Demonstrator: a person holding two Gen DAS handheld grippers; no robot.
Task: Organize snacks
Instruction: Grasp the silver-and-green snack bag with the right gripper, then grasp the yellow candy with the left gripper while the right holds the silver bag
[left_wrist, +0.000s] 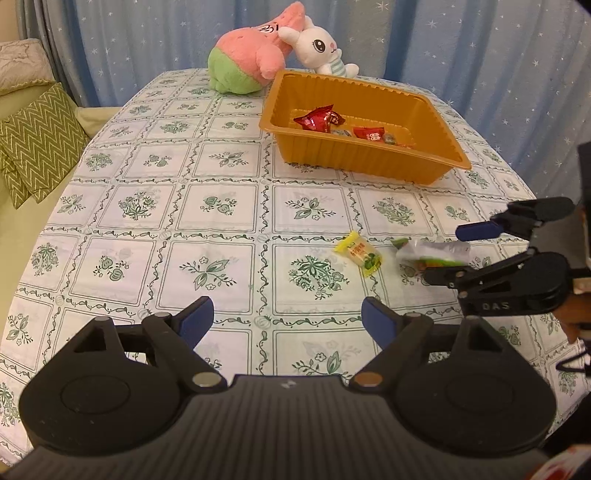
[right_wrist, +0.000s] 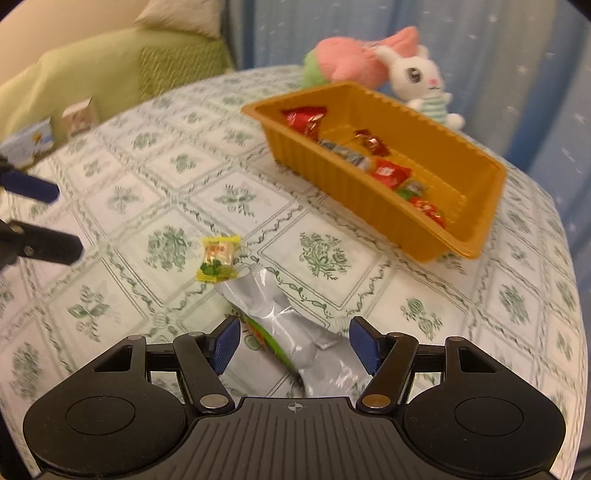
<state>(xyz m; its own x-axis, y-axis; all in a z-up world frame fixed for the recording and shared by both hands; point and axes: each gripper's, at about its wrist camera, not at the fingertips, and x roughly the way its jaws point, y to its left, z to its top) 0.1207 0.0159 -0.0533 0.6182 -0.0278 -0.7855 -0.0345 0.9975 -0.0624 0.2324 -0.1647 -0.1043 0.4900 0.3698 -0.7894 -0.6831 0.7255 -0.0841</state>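
Observation:
An orange plastic tray (left_wrist: 436, 110) (right_wrist: 484, 170) stands on the table and holds several red wrapped snacks (left_wrist: 319, 118) (right_wrist: 304, 118). A small yellow candy (left_wrist: 358, 254) (right_wrist: 218, 258) lies on the cloth. Beside it lies a silver and green snack packet (left_wrist: 432, 253) (right_wrist: 291, 328). My right gripper (right_wrist: 293, 345) (left_wrist: 448, 253) is open with its jaws on either side of the packet, just above it. My left gripper (left_wrist: 288, 321) is open and empty, hovering over the cloth in front of the candy; its fingers (right_wrist: 40, 218) show at the left of the right wrist view.
The table (left_wrist: 147, 206) wears a green floral checked cloth. A pink and green plush (left_wrist: 247, 59) and a white rabbit plush (left_wrist: 325, 48) sit behind the tray. A sofa with green cushions (left_wrist: 37, 140) stands left. Small boxes (right_wrist: 77, 118) sit at the table's far edge.

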